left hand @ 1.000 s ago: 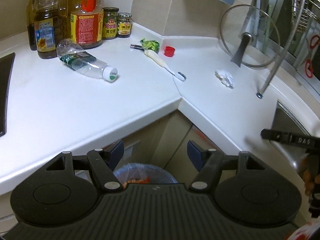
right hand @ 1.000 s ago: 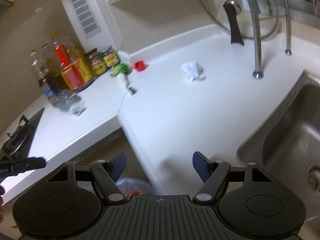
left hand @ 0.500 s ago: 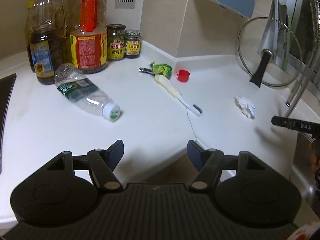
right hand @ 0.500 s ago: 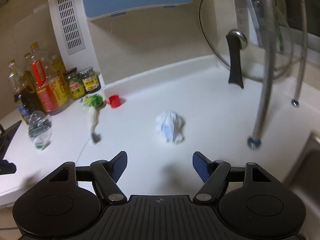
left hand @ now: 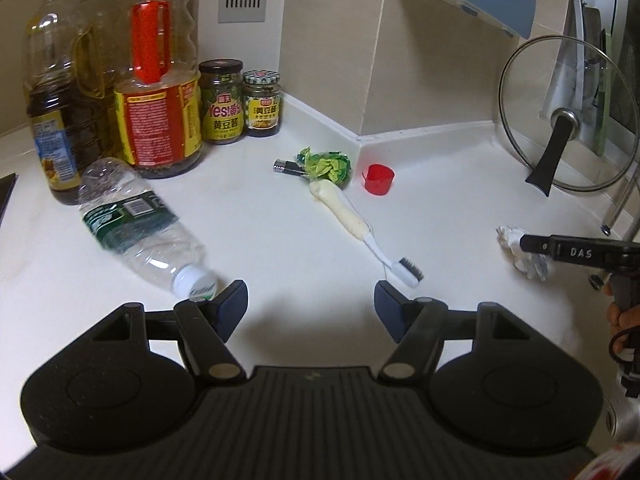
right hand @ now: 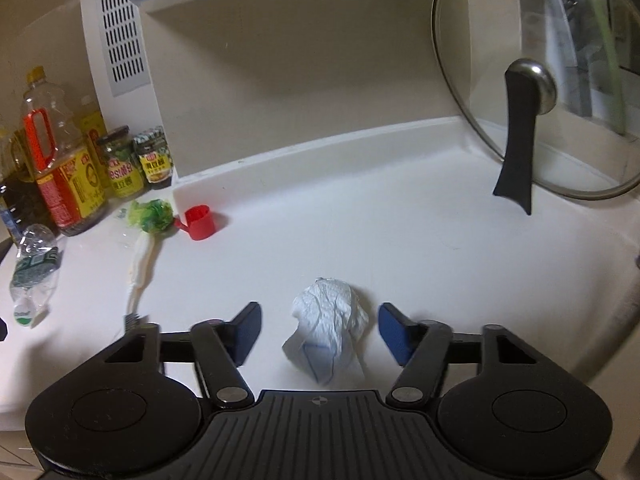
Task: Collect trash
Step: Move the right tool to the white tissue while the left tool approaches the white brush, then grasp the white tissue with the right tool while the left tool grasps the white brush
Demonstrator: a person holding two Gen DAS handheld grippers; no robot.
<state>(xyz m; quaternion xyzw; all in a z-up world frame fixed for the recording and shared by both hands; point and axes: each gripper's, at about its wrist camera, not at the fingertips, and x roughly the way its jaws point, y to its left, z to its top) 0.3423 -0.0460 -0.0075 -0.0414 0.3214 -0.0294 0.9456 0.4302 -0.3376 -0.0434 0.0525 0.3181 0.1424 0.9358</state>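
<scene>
Both grippers have advanced over the counter [left hand: 280, 248] from its front edge. Left wrist view: left gripper [left hand: 310, 304] open, empty, plastic bottle [left hand: 140, 232] just left of it. Right wrist view: right gripper [right hand: 318, 330] jaws have just been closing, pads not yet touching the crumpled tissue [right hand: 328, 328] between them. Tissue looks light, soft, crushable; pinch its bulk. Bare counter all round it.

The right gripper [right hand: 319, 330], jaws just closing but not touching, straddles the crumpled paper towel [right hand: 328, 330] on the countertop [right hand: 400, 240].
</scene>
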